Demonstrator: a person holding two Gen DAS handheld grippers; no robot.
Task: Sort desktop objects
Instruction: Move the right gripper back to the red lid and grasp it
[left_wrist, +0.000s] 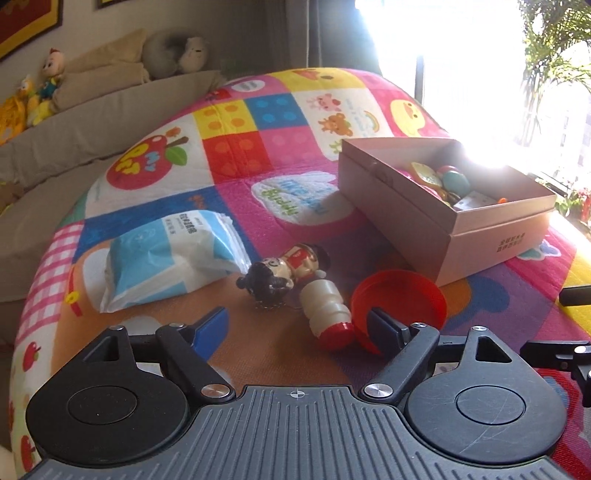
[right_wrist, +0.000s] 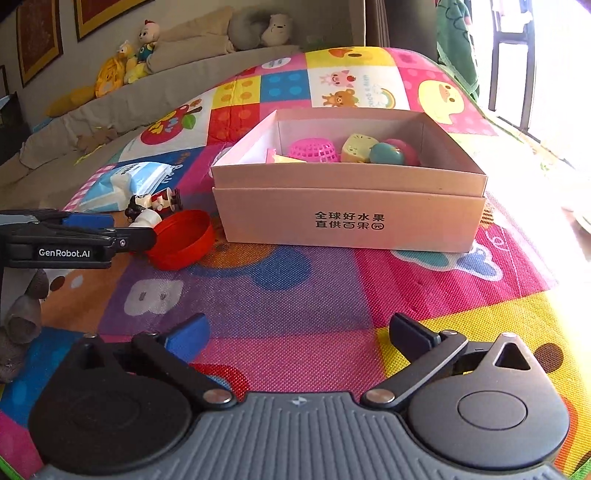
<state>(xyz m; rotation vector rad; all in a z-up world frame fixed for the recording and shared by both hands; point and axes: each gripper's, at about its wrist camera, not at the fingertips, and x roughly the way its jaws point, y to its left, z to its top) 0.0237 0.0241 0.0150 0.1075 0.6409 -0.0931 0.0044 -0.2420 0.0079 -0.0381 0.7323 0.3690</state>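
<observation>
Left wrist view shows a bright patchwork play mat beside a grey sofa with plush toys. Left gripper, jaws wide, holds nothing near the red lid; right gripper hovers agape, empty, before the cardboard box.

Open cardboard box on colourful play mat, holding pink mesh basket, yellow toy and teal ball. Left of it: red plastic lid tilted on edge, small white bottle with red cap on its side, cartoon figurine keychain lying flat, blue-white tissue pack.
</observation>
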